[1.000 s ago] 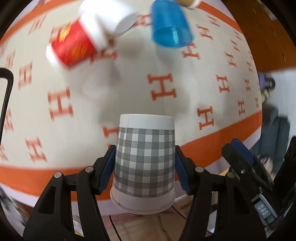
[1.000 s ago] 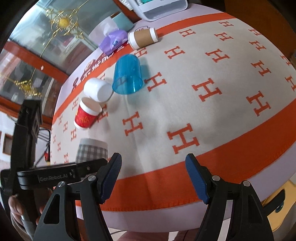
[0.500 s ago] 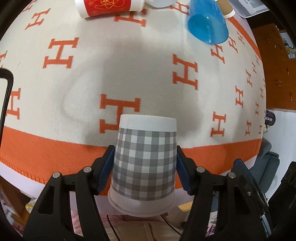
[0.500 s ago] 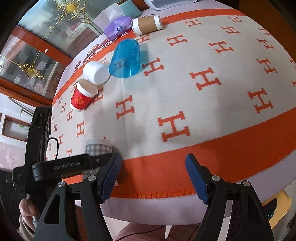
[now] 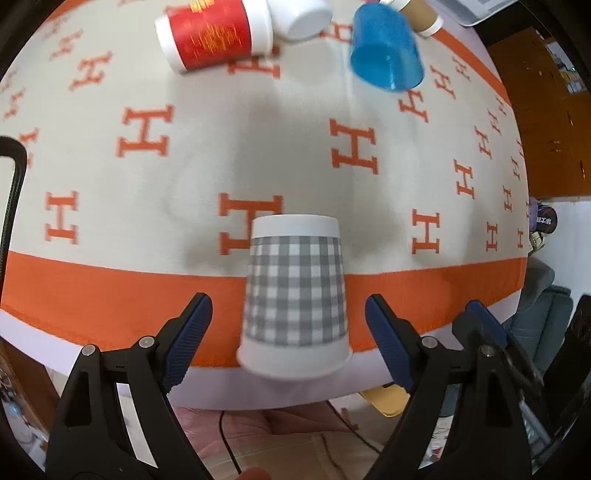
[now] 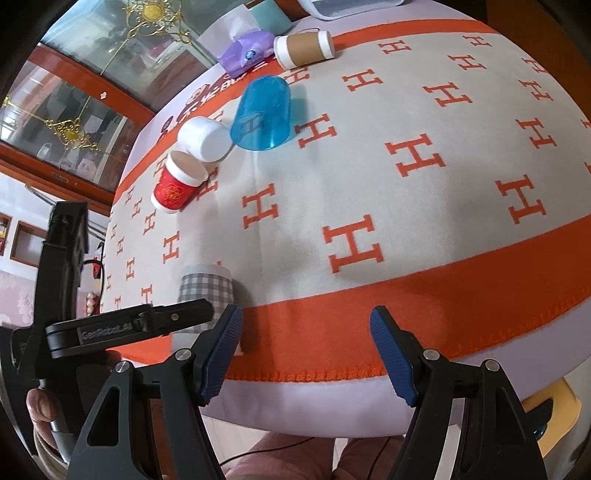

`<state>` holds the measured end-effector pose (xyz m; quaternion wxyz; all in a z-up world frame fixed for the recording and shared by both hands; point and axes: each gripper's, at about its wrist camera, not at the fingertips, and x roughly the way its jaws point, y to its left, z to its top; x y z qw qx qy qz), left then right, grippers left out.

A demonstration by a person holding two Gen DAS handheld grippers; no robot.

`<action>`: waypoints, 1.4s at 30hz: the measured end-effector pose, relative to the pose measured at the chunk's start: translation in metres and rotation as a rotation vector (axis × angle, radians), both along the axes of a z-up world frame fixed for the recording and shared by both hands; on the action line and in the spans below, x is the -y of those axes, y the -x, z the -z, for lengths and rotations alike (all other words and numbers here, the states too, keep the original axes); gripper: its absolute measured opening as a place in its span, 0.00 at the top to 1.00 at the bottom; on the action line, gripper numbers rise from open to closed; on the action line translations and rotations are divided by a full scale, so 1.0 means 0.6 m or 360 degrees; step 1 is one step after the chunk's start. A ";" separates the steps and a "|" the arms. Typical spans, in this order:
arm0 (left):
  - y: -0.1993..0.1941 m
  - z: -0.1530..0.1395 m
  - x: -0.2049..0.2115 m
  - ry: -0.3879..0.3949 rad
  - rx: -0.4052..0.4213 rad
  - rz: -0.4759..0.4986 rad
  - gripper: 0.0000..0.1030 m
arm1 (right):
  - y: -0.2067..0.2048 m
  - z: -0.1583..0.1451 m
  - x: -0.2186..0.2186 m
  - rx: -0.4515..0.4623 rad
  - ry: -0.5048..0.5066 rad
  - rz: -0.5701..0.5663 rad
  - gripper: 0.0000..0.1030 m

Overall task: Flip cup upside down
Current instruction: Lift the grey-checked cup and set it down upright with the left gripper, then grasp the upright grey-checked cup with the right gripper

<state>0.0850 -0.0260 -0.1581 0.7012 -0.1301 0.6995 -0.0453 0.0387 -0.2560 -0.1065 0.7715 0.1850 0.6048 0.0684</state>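
A grey-and-white checked paper cup [image 5: 294, 299] stands upside down, rim down, on the orange border of the cloth near the table's front edge. My left gripper [image 5: 288, 332] is open, its blue pads on either side of the cup with a gap on each side. In the right wrist view the cup [image 6: 205, 291] is partly hidden behind the left gripper's finger. My right gripper [image 6: 306, 350] is open and empty, over the front edge to the right of the cup.
A cream cloth [image 5: 229, 155] with orange H marks covers the table. A red cup [image 5: 214, 35], a white cup [image 5: 301, 16], a blue plastic cup [image 5: 386, 57] and a brown cup [image 6: 303, 48] lie on their sides at the back. A purple tissue pack [image 6: 245, 50] lies near the brown cup.
My left gripper has opened and let go of the checked cup, which now stands rim down on the orange border. The right gripper has barely moved.
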 end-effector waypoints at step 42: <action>0.101 -0.024 -0.174 -0.0298 0.0588 -0.0250 0.23 | -0.117 0.119 -0.208 -0.0350 -0.0187 -0.0267 0.29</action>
